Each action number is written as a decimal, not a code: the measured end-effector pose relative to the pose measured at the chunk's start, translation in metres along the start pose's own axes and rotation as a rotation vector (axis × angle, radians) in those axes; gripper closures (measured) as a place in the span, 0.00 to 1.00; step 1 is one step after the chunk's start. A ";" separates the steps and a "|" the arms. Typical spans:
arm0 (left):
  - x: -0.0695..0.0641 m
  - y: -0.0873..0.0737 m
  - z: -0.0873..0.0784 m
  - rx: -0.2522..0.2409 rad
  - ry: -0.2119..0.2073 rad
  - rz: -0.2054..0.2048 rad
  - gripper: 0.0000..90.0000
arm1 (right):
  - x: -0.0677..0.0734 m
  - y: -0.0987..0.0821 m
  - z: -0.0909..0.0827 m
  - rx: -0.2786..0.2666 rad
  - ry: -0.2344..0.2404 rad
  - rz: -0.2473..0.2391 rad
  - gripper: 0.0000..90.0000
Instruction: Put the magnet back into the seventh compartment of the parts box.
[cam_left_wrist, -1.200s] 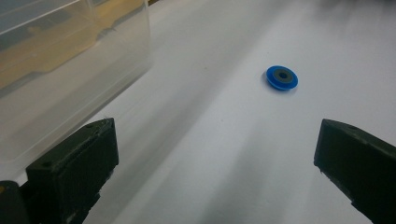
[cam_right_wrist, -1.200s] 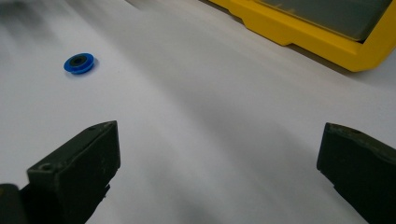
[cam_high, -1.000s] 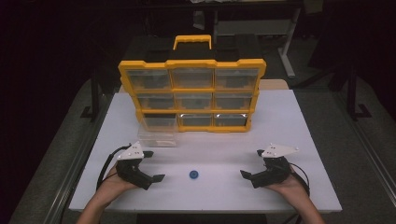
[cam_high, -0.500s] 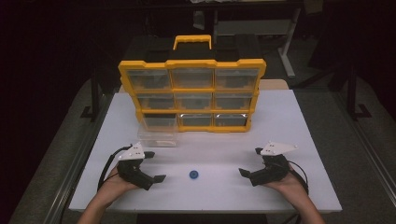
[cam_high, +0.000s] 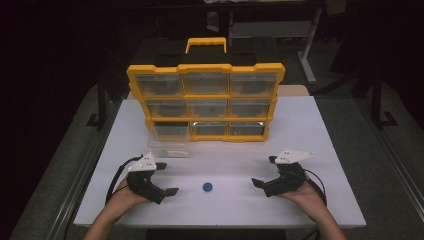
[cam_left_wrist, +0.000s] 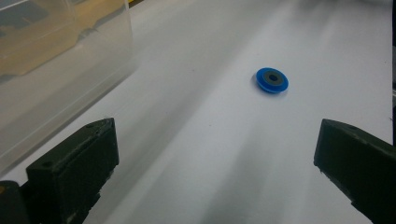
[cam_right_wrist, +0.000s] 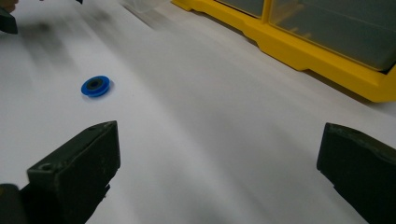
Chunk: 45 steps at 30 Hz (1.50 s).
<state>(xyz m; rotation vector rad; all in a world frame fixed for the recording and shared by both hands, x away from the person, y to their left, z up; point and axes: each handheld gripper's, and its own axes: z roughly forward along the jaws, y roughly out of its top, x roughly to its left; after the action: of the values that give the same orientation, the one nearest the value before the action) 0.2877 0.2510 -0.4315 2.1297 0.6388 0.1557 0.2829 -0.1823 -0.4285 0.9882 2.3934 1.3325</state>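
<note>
**Small blue disc, wide jaws, slick worktop**

The blue disc (cam_high: 208, 187) lies flat on the white worktop (cam_high: 320, 130), between the left gripper (cam_high: 170, 191) and the right gripper (cam_high: 256, 182), a little nearer the left. Both grippers rest low on the surface with jaws spread wide and nothing between them.

The likely trouble is the disc itself: it is thin and lies flush, so jaws closing from the side could ride over its rim or push it skidding across the smooth top rather than pinch it. A tilted approach might flip it on edge and let it roll. If the left gripper swings wide, it could also knock the clear drawer (cam_high: 169, 141) that sits pulled out of the yellow organiser (cam_high: 206, 100), near that hand.

The worktop is plain, matte white and brightly lit, bare apart from these things. Around it the room is dark; grey floor and some black frame legs show dimly behind the organiser.
</note>
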 end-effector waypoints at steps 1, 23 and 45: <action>0.000 0.000 0.000 0.002 0.000 0.001 0.00 | 0.001 0.001 0.001 0.001 0.005 0.000 0.00; 0.002 -0.002 -0.002 -0.007 0.000 -0.003 0.00 | 0.003 0.016 0.022 0.003 0.047 0.001 0.00; 0.000 -0.001 -0.001 -0.009 -0.008 0.008 0.00 | 0.002 0.026 0.034 0.003 0.064 -0.005 0.00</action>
<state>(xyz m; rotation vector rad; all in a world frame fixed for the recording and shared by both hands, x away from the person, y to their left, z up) 0.2870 0.2524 -0.4311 2.1233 0.6240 0.1546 0.3098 -0.1495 -0.4259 0.9536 2.4433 1.3799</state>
